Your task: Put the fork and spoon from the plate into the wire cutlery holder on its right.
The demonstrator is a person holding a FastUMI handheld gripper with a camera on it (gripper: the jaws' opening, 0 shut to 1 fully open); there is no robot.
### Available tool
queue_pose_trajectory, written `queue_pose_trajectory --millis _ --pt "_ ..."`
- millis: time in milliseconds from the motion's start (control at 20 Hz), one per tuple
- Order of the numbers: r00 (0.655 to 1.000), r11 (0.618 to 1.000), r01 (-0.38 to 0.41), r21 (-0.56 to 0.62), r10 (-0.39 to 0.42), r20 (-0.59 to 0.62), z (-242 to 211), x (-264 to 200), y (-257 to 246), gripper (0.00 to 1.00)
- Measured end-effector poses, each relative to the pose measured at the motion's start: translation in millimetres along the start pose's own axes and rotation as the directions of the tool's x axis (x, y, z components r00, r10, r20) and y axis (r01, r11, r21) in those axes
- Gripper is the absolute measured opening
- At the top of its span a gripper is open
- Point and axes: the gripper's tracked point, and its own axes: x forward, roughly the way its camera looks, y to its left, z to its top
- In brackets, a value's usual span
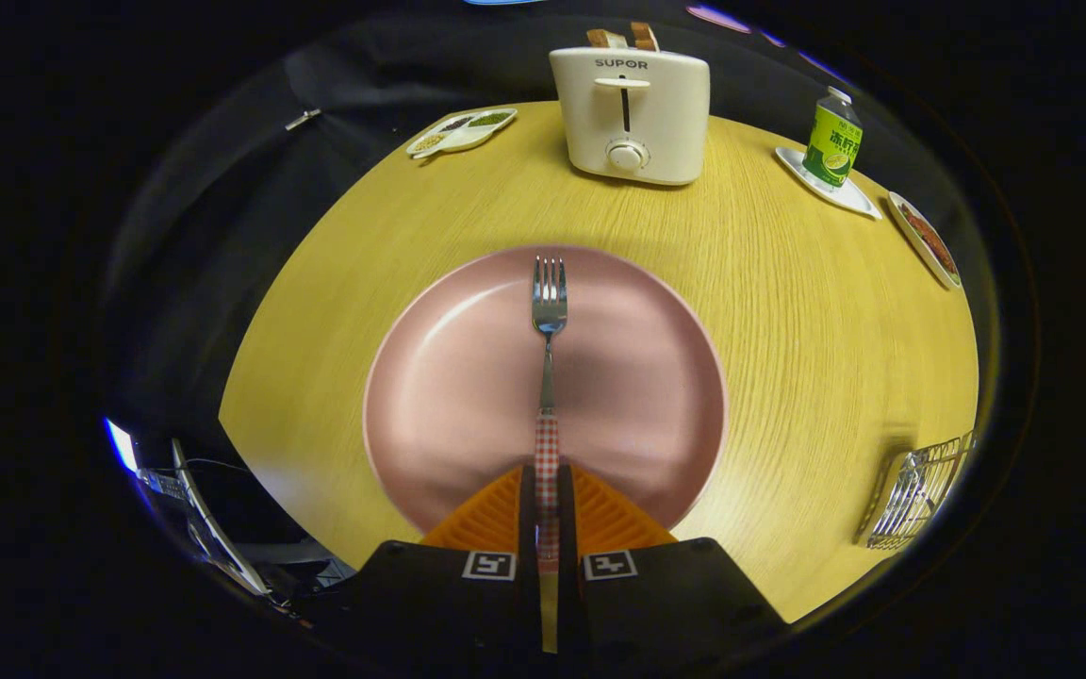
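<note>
A silver fork (pixel 549 311) with a red-checked handle (pixel 547 462) points straight ahead over the pink plate (pixel 449 377). My gripper (pixel 548 486) is shut on that handle, both fingers pressing it from either side. The fork's tines reach toward the plate's far rim, and it appears lifted off the plate. The wire cutlery holder (pixel 915 490) stands on the wooden table to the right of the plate, level with my fingers. I see no spoon on the plate.
A white toaster (pixel 633 118) with bread slices stands beyond the plate. A divided dish (pixel 460 132) sits at the far left, a green bottle (pixel 833 141) on a white tray and a small dish (pixel 925 240) at the far right.
</note>
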Motion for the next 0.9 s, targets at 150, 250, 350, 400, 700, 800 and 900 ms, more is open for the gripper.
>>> queue_pose_trajectory --millis 150,250,350,400,700,800,900 --pt "1.0 0.999 -0.024 0.024 0.024 0.005 4.3 -20.6 -11.2 0.11" --pt "0.999 0.999 -0.035 0.026 0.035 0.011 3.7 -41.3 -21.5 0.11" --pt "0.999 0.999 -0.049 0.022 0.049 0.015 -0.4 -66.9 -31.9 0.11" --pt "0.999 0.999 -0.051 0.012 0.051 0.015 -3.5 -79.7 -39.2 0.11" --pt "0.999 0.997 -0.044 -0.061 0.042 -0.029 -13.9 -157.1 -93.9 0.11" --pt "0.999 0.997 -0.037 -0.072 0.034 -0.039 -8.1 -181.2 -112.1 0.11" --pt "0.996 0.996 -0.05 -0.071 0.045 -0.072 -5.8 -206.0 -126.5 0.11"
